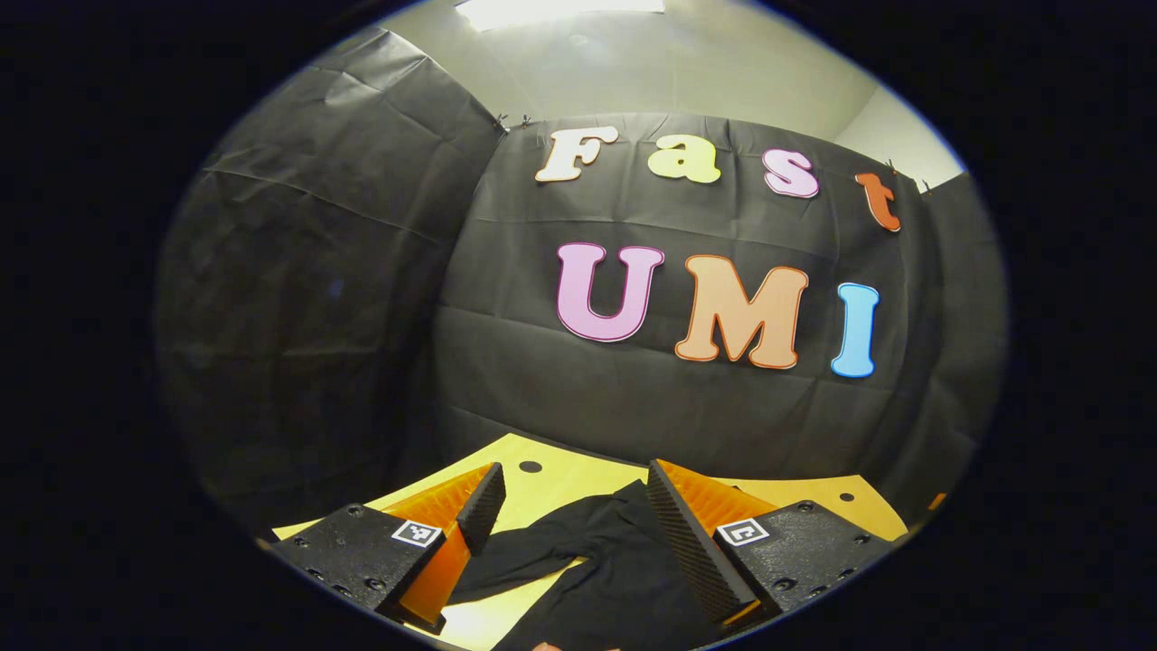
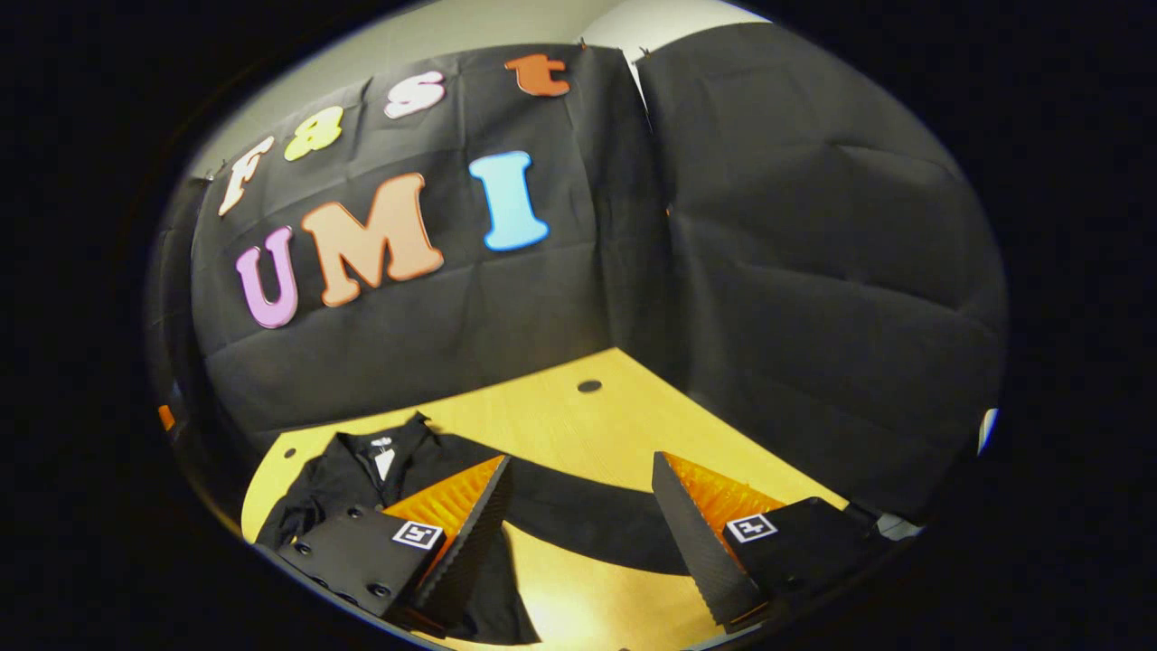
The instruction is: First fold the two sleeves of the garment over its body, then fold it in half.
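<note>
A black garment lies spread on the yellow wooden table, its collar toward the far wall. In the right gripper view one sleeve stretches out flat to the right, passing under my right gripper, which hovers open above it. In the left gripper view the other sleeve and part of the black garment's body lie below my left gripper, which is open with nothing between its fingers.
Black cloth walls close in the table at the back and on both sides. Small round holes dot the tabletop. Bare table stretches beyond the sleeve toward the far right corner.
</note>
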{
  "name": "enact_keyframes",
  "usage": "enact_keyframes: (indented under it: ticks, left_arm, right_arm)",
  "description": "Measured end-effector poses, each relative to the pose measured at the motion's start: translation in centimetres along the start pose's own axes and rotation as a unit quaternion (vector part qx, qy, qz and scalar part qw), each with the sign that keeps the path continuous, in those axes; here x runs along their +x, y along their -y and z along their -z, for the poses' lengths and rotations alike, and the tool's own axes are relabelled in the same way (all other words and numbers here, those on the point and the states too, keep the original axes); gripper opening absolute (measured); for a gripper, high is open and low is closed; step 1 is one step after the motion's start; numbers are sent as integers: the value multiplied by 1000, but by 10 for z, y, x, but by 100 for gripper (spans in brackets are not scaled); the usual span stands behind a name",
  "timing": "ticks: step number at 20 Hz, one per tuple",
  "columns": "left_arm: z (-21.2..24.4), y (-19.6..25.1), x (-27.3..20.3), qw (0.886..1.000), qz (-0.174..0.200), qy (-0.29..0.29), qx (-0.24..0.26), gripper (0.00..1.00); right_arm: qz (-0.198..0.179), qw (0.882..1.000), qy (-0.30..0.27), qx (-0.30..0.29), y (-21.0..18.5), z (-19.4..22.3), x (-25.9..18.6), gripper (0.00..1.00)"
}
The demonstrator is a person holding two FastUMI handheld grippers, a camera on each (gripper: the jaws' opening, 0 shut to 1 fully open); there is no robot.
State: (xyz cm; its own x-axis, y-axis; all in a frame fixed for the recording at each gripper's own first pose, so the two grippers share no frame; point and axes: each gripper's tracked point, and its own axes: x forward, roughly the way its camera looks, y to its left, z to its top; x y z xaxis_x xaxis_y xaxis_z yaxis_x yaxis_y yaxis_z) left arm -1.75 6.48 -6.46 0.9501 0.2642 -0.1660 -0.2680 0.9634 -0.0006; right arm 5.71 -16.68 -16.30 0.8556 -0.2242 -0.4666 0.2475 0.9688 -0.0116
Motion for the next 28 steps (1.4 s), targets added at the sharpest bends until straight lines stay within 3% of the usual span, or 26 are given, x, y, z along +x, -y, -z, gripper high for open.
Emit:
enact_keyframes:
  ticks: [6,7,8,10,12,14,15,16,18,26,28]
  left_arm:
    - [3,-12,-2,1000,-29,-7,9,95]
    - [4,-15,-4,999,-34,-7,10,95]
    - [7,-17,-4,999,-40,-11,11,95]
    - [15,-20,-6,999,-48,-24,11,95]
    - [24,-19,-8,998,-51,-35,16,95]
    - [28,-19,-10,997,-53,-41,28,95]
    - [29,-18,-10,997,-53,-41,34,95]
    - [29,-15,-12,997,-51,-41,37,95]
    - [31,-9,-12,997,-45,-42,36,94]
    - [49,0,-14,997,-35,-63,2,95]
    - [48,-1,-13,998,-33,-61,6,94]
  right_arm:
    - [28,993,-116,-8,45,60,73,99]
    - [34,990,-139,-10,53,70,80,94]
    - [41,986,-160,-15,61,80,87,98]
    - [54,981,-187,-26,75,91,97,94]
    - [55,977,-205,-30,80,102,102,99]
    - [53,970,-236,-34,82,118,104,94]
    - [56,964,-258,-40,82,130,101,99]
    - [62,964,-249,-66,84,127,99,95]
    - [59,963,-246,-90,84,131,103,98]
    - [56,966,-239,-77,83,130,103,99]
    - [54,967,-234,-79,76,130,104,92]
